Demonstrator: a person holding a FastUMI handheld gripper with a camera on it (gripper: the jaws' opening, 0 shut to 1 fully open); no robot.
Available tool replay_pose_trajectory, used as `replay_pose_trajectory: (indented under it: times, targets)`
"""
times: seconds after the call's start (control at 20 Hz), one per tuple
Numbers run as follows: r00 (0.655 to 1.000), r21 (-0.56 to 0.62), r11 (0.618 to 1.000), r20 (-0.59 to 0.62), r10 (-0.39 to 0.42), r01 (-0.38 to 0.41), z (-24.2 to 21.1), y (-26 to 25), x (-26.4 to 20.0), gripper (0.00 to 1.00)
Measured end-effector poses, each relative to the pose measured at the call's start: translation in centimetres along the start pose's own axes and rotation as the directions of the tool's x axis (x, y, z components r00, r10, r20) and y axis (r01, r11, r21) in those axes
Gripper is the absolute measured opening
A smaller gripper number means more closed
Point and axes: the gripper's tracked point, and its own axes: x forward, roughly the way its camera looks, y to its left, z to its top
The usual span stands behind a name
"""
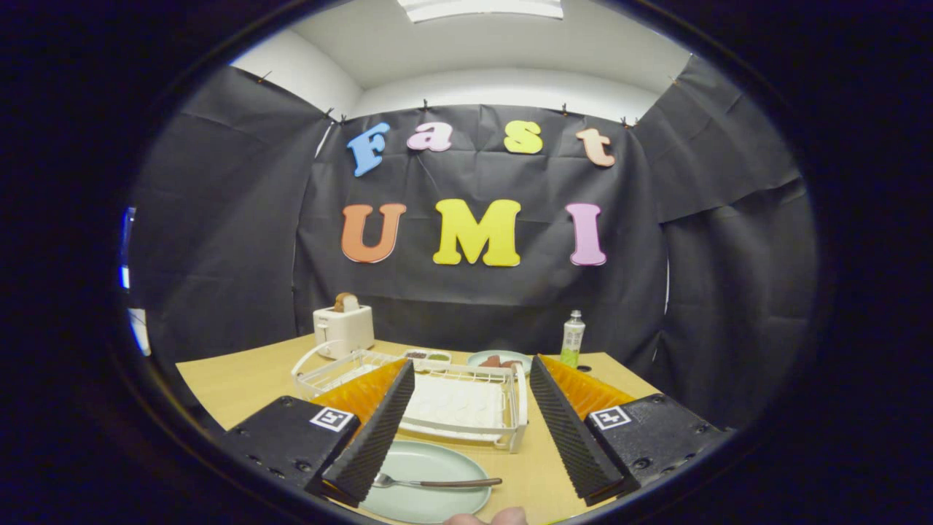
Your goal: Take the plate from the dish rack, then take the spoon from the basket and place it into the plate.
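Pale green round plate [430,492] lies flat on the wooden table [240,383], bottom centre of frame. Metal spoon with dark handle [437,482] rests in it, handle pointing right. Gripper [470,430] fingers spread apart above, gripping nothing. White wire dish rack [466,405] sits beyond; white toaster [343,328] upper left.

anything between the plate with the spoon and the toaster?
Yes: in the gripper view the white dish rack sits between the plate holding the spoon and the toaster. Gripper open, holding nothing.
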Motion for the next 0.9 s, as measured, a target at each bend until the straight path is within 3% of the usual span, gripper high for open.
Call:
replay_pose_trajectory:
  times: [0.2, 0.55, 0.7, 0.9]
  targets:
    - [0.997, 0.017, 0.999, 0.066, -0.032, 0.031, 2.8, -0.3, -1.4, 1.0]
    - [0.996, 0.018, 1.0, 0.085, -0.004, 0.002, 4.0, 2.8, -3.2, 1.0]
    - [0.992, 0.029, 0.999, 0.117, -0.042, 0.039, 5.5, 2.3, -3.8, 1.0]
    - [0.993, 0.044, 0.998, 0.112, -0.038, 0.033, 5.9, 2.8, -4.1, 1.0]
